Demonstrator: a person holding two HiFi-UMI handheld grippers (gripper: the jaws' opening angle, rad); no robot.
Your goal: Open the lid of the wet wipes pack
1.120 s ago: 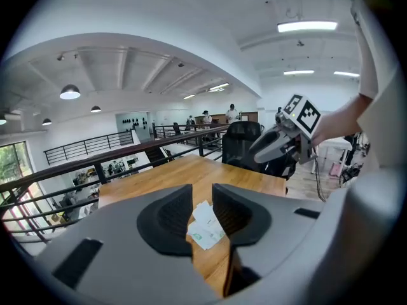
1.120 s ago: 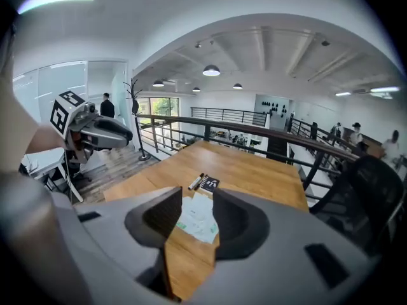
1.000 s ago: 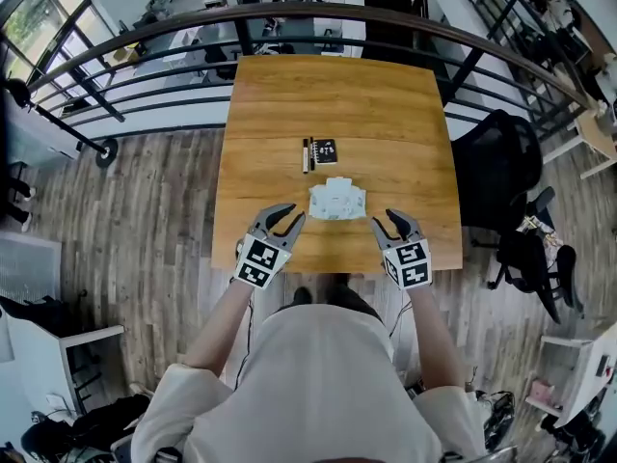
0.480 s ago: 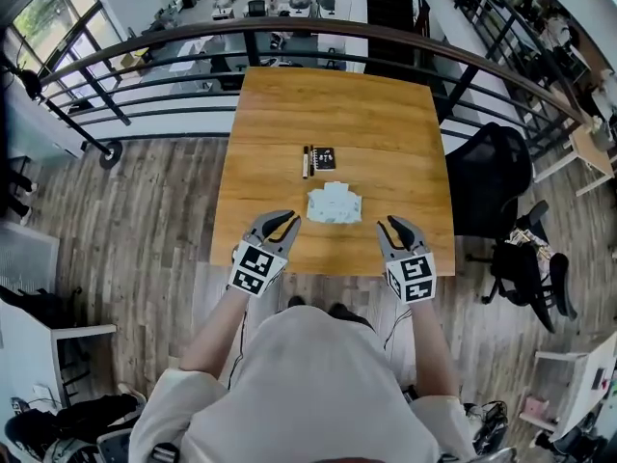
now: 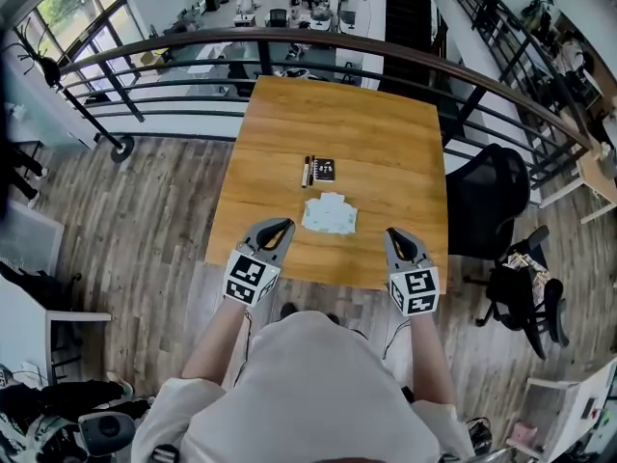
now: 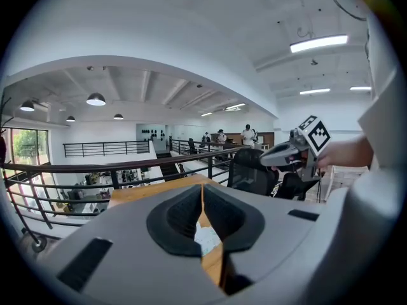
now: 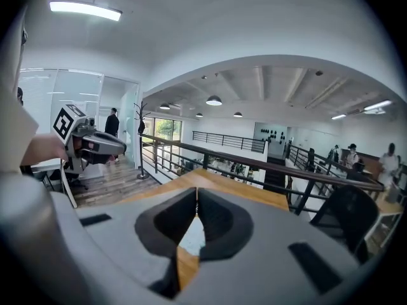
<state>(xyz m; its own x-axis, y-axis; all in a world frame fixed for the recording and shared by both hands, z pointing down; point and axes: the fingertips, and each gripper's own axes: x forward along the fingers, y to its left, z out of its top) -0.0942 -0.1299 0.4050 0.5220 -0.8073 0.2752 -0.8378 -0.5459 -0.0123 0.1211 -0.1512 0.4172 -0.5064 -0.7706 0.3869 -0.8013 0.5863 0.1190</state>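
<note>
Wooden table (image 5: 337, 123), wipes pack (image 5: 329, 214) ahead of both just-closed, empty jaws

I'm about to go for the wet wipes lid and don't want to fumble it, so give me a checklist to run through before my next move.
1. Wet wipes pack lies flat on the table, ahead between both grippers, untouched: ok.
2. Whether it is already open: cannot tell, too small.
3. Left gripper: fingers have just been closing, now shut, nothing between them: not ok for grasping.
4. Right gripper: also just closing, shut, empty: not ok.
5. Pen and black card lie beyond the pack, apart from it: ok.
</note>
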